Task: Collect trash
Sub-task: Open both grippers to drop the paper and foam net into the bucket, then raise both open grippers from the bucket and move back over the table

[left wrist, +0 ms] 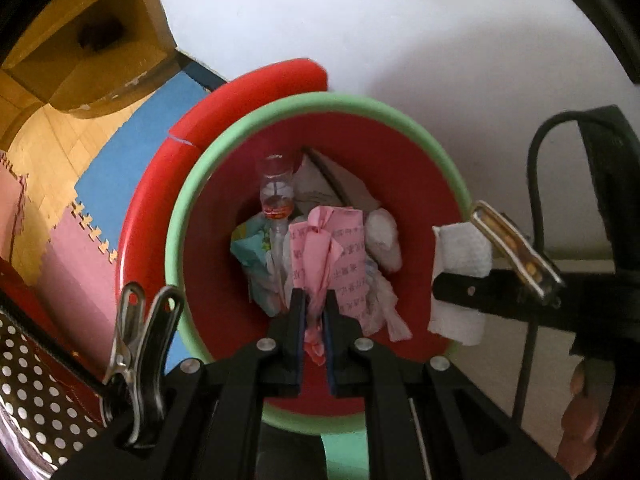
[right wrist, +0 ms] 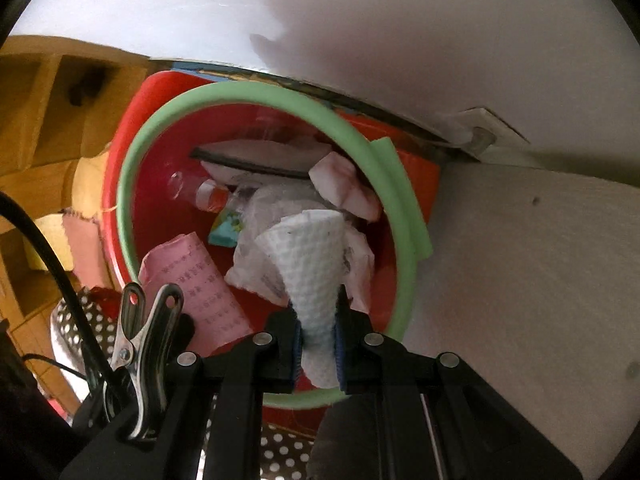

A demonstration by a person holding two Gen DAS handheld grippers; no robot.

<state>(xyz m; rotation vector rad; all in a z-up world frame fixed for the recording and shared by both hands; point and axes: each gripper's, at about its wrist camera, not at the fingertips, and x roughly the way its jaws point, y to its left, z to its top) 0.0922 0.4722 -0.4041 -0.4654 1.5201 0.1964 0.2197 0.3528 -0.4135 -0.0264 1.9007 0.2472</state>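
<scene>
Trash fills the bottom of a red bin (left wrist: 208,264) with a pale green rim (left wrist: 180,216), which stands on the floor against a white wall (left wrist: 360,20). Both grippers point steeply down over its mouth.

The left gripper (left wrist: 315,312) looks almost straight into the bin. Its fingers (left wrist: 297,320) pinch a twisted pink printed paper (left wrist: 320,252), whose upper part fans out above the tips while a crumpled end hangs down between the pads. Below it lie a clear plastic bottle with a red label (left wrist: 275,196), a light blue patterned wrapper (left wrist: 250,242), white crumpled tissue (left wrist: 384,236) and a flat grey card (left wrist: 320,184) leaning on the far wall of the bin.

The right gripper (right wrist: 318,320) is tilted a little more, aimed at the near side of the bin. Its fingers (right wrist: 347,328) clamp a white embossed paper towel (right wrist: 308,260) that widens upward like a cone above the pads. In the left wrist view this gripper comes in from the right with the towel (left wrist: 460,276) at the bin's rim, and part of the hand (left wrist: 580,420) that carries it shows at the lower right edge.

Beside the bin lie blue (left wrist: 132,152) and pink (left wrist: 80,272) foam floor mats on wooden flooring (left wrist: 52,148), and a dotted fabric (left wrist: 36,400) shows at the lower left.
</scene>
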